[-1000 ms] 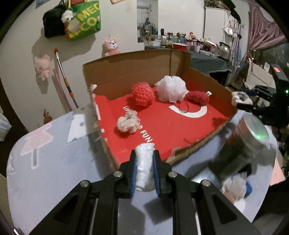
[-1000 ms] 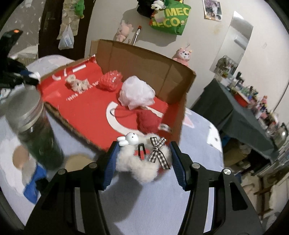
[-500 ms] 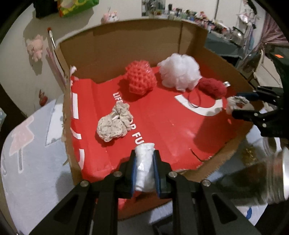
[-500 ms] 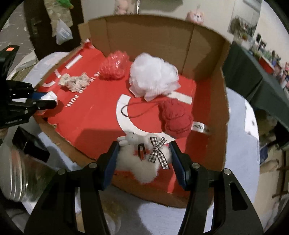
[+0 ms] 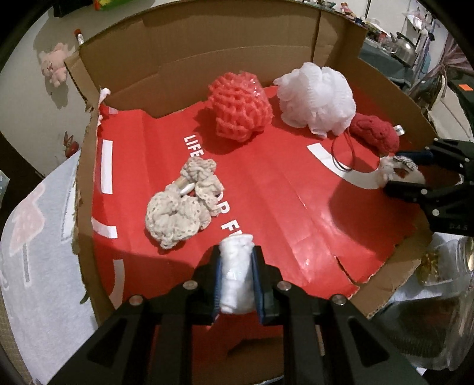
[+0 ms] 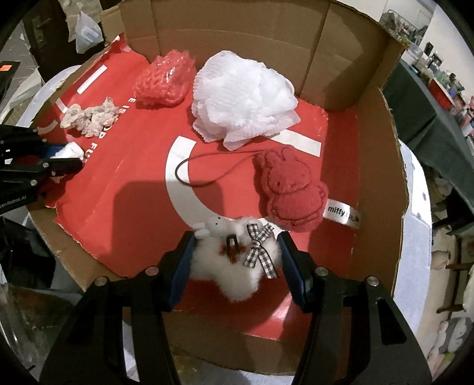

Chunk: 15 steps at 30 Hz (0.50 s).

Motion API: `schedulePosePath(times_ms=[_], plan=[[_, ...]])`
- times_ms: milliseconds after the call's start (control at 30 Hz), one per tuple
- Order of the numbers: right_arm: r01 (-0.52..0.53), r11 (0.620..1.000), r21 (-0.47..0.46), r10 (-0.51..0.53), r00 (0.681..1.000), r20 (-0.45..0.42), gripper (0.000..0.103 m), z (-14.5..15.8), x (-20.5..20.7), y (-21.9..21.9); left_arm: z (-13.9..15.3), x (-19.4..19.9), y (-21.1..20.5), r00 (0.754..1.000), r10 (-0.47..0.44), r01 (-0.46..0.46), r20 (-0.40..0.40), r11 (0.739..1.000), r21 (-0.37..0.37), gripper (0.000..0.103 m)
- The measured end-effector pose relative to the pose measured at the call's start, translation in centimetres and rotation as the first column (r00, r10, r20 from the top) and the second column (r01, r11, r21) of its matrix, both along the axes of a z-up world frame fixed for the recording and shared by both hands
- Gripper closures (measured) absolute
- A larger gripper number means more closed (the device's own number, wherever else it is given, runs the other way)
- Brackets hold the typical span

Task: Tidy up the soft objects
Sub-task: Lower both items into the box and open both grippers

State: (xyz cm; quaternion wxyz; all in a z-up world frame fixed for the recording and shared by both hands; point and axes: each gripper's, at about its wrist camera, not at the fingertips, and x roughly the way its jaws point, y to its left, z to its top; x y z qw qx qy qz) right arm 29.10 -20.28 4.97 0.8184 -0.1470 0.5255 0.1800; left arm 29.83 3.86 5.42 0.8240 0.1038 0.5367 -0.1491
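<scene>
My left gripper [image 5: 237, 266] is shut on a small white soft roll [image 5: 237, 278], held over the front edge of the red-lined cardboard box [image 5: 266, 192]. My right gripper [image 6: 237, 251] is shut on a fluffy white plush with a checked bow [image 6: 237, 266], held over the box's near right part. Inside the box lie a beige crochet scrunchie [image 5: 183, 204], a red net sponge [image 5: 240, 109], a white bath pouf [image 5: 317, 97] and a red bunny plush [image 6: 291, 189]. The right gripper also shows in the left wrist view [image 5: 403, 174], the left gripper in the right wrist view [image 6: 65, 160].
A glass jar [image 5: 453, 266] stands on the grey cloth at the box's front right. The box has tall cardboard walls at the back [image 6: 237, 26] and right side [image 6: 376, 165]. A dark table with clutter [image 6: 429, 88] stands behind.
Both grippers have moved forward and down over the box with their objects still held. The box contents have not moved.
</scene>
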Motion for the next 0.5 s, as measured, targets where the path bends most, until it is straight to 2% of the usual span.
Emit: schedulePosePath(times_ms=[267, 400, 500], plan=[[0.005, 1.0, -0.001, -0.005, 1.0, -0.008, 0.047, -0.4, 0.7, 0.0, 0.2, 0.6, -0.3, 1.0, 0.004, -0.004, 0.011, 1.0, 0.002, 0.083], [0.003, 1.0, 0.003, -0.003, 1.0, -0.013, 0.046, -0.4, 0.6, -0.1, 0.1, 0.4, -0.8, 1.0, -0.003, 0.003, 0.012, 1.0, 0.001, 0.076], [0.002, 1.0, 0.003, -0.002, 1.0, -0.019, 0.045, -0.6, 0.6, -0.1, 0.1, 0.2, -1.1, 1.0, -0.004, 0.004, 0.018, 1.0, -0.004, 0.066]])
